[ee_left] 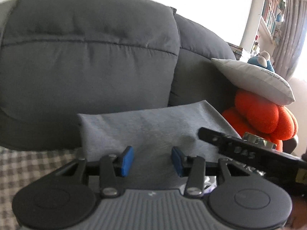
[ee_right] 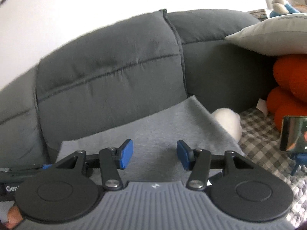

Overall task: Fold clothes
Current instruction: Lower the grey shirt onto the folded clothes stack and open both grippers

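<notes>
A light grey garment (ee_left: 153,126) lies folded flat on the sofa seat, its far edge against the dark back cushions. My left gripper (ee_left: 152,162) hovers over its near part, blue pads apart, nothing between them. In the right wrist view the same grey garment (ee_right: 153,134) spreads under my right gripper (ee_right: 154,156), which is also open and empty. The right gripper's black body (ee_left: 249,153) crosses the lower right of the left wrist view. Part of the left gripper (ee_right: 28,169) shows at the lower left of the right wrist view.
Dark grey sofa back cushions (ee_left: 92,57) rise behind the garment. An orange plush (ee_left: 262,115) and a white pillow (ee_left: 255,78) sit to the right. A small white item (ee_right: 229,122) lies on the checked seat cover (ee_right: 264,145) beside the garment. Shelves (ee_left: 272,15) stand far right.
</notes>
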